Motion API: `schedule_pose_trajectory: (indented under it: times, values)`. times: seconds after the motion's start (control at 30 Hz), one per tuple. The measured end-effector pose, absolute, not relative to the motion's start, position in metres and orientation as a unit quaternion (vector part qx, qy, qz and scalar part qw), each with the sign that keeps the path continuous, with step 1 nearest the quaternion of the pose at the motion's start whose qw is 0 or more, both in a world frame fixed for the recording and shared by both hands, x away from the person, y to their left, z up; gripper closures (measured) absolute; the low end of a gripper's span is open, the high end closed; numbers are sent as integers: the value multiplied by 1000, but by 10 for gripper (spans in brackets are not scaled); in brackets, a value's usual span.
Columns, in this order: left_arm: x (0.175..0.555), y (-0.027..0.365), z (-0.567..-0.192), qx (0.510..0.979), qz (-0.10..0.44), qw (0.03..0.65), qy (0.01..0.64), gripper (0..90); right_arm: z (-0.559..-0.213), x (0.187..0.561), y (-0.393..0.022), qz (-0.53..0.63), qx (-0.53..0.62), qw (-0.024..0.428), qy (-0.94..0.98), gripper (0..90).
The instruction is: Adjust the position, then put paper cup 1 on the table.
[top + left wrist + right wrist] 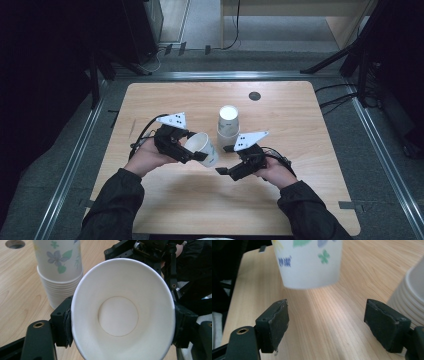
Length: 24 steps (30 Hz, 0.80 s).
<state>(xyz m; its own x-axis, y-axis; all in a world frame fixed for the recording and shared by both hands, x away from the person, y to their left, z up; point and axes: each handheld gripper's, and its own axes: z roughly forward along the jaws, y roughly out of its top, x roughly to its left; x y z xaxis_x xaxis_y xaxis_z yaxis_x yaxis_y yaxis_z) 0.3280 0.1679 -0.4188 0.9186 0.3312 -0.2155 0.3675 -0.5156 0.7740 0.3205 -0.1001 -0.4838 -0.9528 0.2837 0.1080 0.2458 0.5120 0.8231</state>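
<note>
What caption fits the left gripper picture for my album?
Left gripper squeezing a white paper cup, mouth toward the camera, beside a cup stack.

Left gripper [196, 152] jaws clamped, right gripper [225, 160] agape.

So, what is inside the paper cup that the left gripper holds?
The paper cup in the left gripper looks empty: its white inner wall and round bottom show. The table under the cup is covered by it.
</note>
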Motion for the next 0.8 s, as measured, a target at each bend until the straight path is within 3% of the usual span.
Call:
schedule_pose_trajectory:
  times: [0.8]
  values:
    - [339,199,-414,878,11,418,235,239,-484,311,-132,429,226,82,870,200]
